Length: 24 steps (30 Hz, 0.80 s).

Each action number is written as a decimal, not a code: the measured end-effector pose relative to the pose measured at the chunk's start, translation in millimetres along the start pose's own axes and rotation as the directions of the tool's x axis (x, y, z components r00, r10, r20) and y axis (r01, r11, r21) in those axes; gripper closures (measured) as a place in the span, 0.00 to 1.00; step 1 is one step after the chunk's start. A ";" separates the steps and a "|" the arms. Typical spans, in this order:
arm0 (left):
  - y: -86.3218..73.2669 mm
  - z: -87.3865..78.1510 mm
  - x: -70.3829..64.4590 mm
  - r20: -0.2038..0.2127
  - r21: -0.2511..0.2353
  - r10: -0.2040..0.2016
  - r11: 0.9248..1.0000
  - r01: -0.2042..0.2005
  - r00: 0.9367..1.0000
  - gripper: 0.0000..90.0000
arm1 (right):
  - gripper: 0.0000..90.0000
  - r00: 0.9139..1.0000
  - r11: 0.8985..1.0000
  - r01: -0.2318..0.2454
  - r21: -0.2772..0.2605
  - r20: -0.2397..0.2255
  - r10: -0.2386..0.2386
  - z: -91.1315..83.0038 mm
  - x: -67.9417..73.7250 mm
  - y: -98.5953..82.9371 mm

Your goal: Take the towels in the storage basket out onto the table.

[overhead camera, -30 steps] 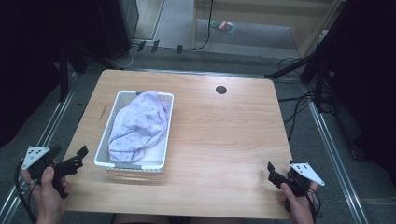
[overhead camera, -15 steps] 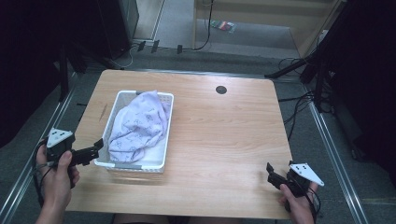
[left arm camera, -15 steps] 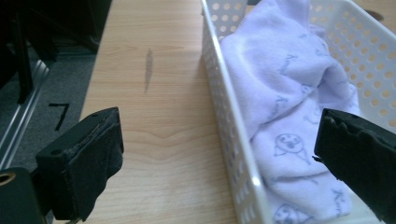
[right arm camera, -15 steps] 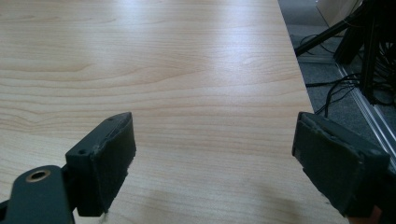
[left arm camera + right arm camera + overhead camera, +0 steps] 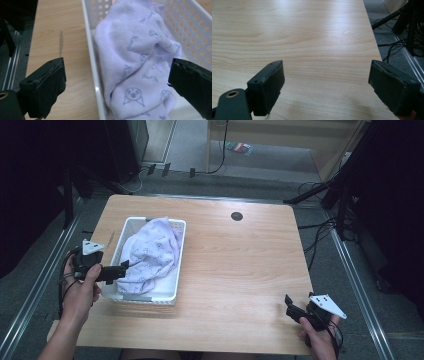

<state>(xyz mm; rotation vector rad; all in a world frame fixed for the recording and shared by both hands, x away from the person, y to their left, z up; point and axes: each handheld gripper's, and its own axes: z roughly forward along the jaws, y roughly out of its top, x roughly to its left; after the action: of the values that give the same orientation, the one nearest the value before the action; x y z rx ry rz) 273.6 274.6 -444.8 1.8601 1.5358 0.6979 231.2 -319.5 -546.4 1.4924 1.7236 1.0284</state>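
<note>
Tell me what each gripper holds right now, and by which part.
Nothing is held. The left gripper is open, one jaw on each side of the basket wall, above the towel. The right gripper is open over the table.

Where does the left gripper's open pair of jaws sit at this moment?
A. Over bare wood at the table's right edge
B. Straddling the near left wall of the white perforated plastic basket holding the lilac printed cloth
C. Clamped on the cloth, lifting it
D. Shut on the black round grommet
B: the left gripper has one jaw over the wooden table and the other over the lilac printed cloth in the white perforated basket.
</note>
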 end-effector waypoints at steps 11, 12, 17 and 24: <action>27.3 22.1 -24.7 0.033 0.140 0.105 0.984 -0.109 0.994 0.02 | 0.15 1.000 1.000 0.002 0.004 -0.004 -0.002 0.6 0.0 0.3; 31.1 25.3 -27.0 0.037 0.153 0.116 0.981 -0.120 0.993 0.02 | 0.15 1.000 1.000 0.003 0.004 -0.005 -0.003 0.7 0.0 0.3; 45.4 40.1 -30.9 0.067 0.239 0.153 0.957 -0.165 0.986 0.02 | 0.15 1.000 1.000 0.004 0.009 -0.005 -0.004 0.8 0.3 0.4; 54.6 64.3 -29.7 0.087 0.345 0.175 0.918 -0.194 0.981 0.02 | 0.15 1.000 1.000 0.008 0.010 -0.009 -0.008 1.2 0.4 0.4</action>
<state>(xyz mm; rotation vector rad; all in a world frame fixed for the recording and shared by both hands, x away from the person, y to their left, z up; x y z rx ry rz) 351.0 229.9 -447.5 2.2944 1.5407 0.4686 232.5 -318.9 -546.6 1.4885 1.7421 1.0246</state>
